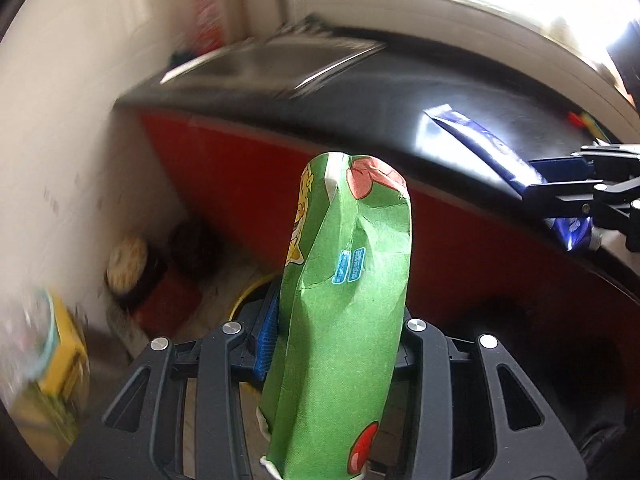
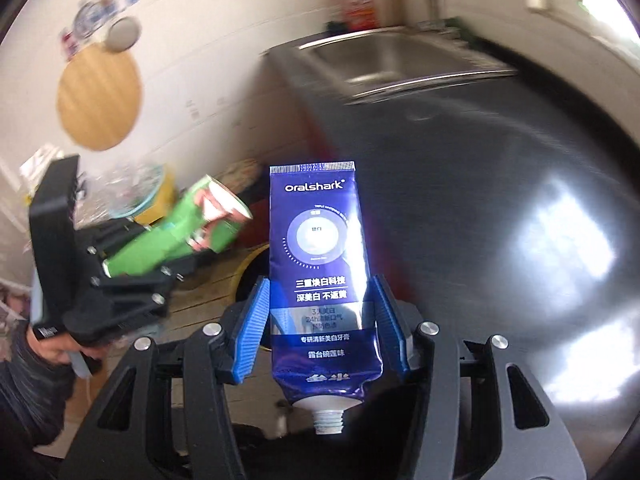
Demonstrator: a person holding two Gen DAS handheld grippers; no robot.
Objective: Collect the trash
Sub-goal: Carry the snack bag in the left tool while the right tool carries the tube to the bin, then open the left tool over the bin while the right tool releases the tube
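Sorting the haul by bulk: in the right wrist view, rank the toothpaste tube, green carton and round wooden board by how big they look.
1. Toothpaste tube, though it is nearest the camera.
2. and 3. Round wooden board and green carton look alike; too close to rank.

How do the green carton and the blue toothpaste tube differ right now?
Colour: the green carton is green with red fruit print; the toothpaste tube is dark blue with white text.
Shape: the carton is crumpled and bulky; the tube is squeezed flat, its capless neck showing.
Holder: the left tool holds the carton; the right tool holds the tube.
Shared: both are gripped, clear of the dark counter.
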